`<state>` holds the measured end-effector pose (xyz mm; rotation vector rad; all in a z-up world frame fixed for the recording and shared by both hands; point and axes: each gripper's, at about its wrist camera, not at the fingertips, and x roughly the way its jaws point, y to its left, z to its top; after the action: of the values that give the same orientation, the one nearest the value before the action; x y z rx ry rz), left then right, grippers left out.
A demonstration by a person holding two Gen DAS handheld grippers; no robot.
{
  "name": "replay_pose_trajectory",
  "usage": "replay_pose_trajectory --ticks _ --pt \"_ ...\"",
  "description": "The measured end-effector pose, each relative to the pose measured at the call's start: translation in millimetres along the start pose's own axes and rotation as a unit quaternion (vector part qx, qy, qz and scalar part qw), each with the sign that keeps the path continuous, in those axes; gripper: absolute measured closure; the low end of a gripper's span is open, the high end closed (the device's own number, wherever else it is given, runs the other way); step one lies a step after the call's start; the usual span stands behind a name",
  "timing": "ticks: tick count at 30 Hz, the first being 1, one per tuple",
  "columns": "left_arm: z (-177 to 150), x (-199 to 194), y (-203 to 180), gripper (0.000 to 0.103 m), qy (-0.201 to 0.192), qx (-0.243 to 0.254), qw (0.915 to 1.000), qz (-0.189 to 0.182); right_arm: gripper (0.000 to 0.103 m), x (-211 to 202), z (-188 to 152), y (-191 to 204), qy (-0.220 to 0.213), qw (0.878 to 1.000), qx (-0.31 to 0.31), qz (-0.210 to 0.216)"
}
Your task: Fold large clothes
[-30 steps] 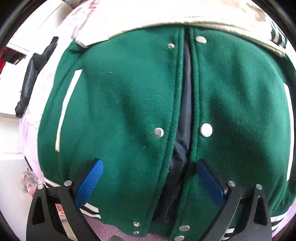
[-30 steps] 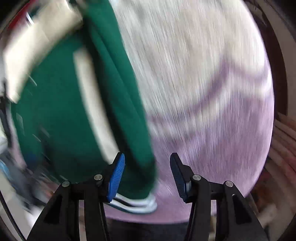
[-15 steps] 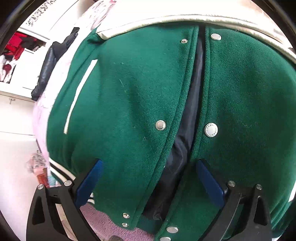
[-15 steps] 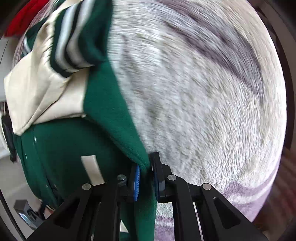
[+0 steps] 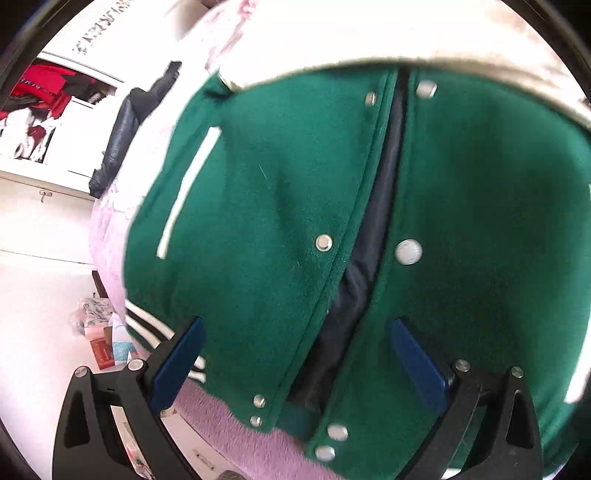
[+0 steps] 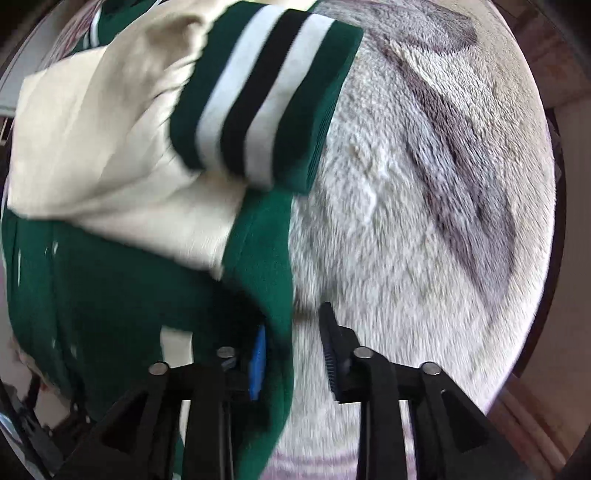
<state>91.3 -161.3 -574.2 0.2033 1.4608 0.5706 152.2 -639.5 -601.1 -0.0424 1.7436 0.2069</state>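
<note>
A green varsity jacket lies front up on a fleece blanket, its snap front parted over dark lining. A cream sleeve lies across its top. My left gripper hovers wide open over the lower front, nothing between its fingers. In the right wrist view the cream sleeve with its striped cuff lies folded over the body. My right gripper is opening at the jacket's side edge. That green edge hangs between the jaws against the left pad; the right pad stands clear of it.
The pale fleece blanket with purple markings spreads to the right of the jacket, pink at the near edge. A black garment lies at the far left. White drawers, a shelf of red clothes and small boxes stand beyond.
My right gripper, shut on the jacket's side edge half a second ago, now has its jaws apart. The left gripper has drifted, so more of the room shows at the left.
</note>
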Motion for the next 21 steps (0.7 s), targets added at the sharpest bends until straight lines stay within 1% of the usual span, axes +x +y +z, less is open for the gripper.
replay_pose_trajectory --ticks 1,2,3,5,6,7,9,10,11,13,15,16,17,19,21 --pt "-2 -10 -1 0.000 -0.006 0.001 1.0000 0.000 0.069 -9 -11 1 0.005 1.000 -0.011 0.029" --pt "-3 -15 -1 0.000 -0.008 0.003 1.0000 -0.001 0.069 -15 -31 -2 0.013 0.999 -0.023 0.044" --pt "-6 -20 -2 0.000 -0.008 0.003 1.0000 -0.003 0.069 -17 -47 -3 0.025 0.998 -0.035 0.049" --pt "-13 -30 -7 0.000 -0.003 0.001 0.9999 -0.014 0.069 -9 -79 -1 0.067 0.994 -0.042 0.069" --pt "-16 -33 -10 0.000 0.000 0.001 0.9998 -0.019 0.069 0 -89 2 0.090 0.992 -0.042 0.076" --pt "-18 -34 -13 0.000 0.002 0.002 0.9998 -0.021 0.069 16 -101 -3 0.112 0.990 -0.040 0.073" --pt "-22 -35 -19 0.000 0.009 0.007 0.9995 -0.030 0.069 42 -126 -12 0.137 0.988 -0.038 0.062" --pt "-22 -35 -22 0.000 0.012 0.010 0.9994 -0.032 0.069 51 -136 -17 0.139 0.988 -0.034 0.053" --pt "-22 -34 -23 0.000 0.014 0.012 0.9993 -0.033 0.069 56 -143 -24 0.131 0.990 -0.023 0.056" --pt "-26 -35 -31 0.000 0.018 0.018 0.9991 -0.036 0.069 51 -150 -34 0.118 0.991 -0.024 0.052" --pt "-28 -35 -34 0.000 0.020 0.021 0.9988 -0.039 0.069 45 -151 -38 0.121 0.991 -0.032 0.045" --pt "-29 -36 -35 0.000 0.023 0.022 0.9987 -0.041 0.069 50 -158 -17 0.123 0.991 -0.035 0.046" --pt "-29 -36 -36 0.000 0.025 0.023 0.9985 -0.043 0.064 49 -155 -4 0.125 0.990 -0.035 0.051" --pt "-31 -40 -37 0.000 0.025 0.024 0.9984 -0.044 0.063 33 -159 -26 0.129 0.989 -0.030 0.061" --pt "-33 -46 -39 0.000 0.023 0.028 0.9983 -0.046 0.052 17 -163 -44 0.119 0.991 -0.026 0.059"
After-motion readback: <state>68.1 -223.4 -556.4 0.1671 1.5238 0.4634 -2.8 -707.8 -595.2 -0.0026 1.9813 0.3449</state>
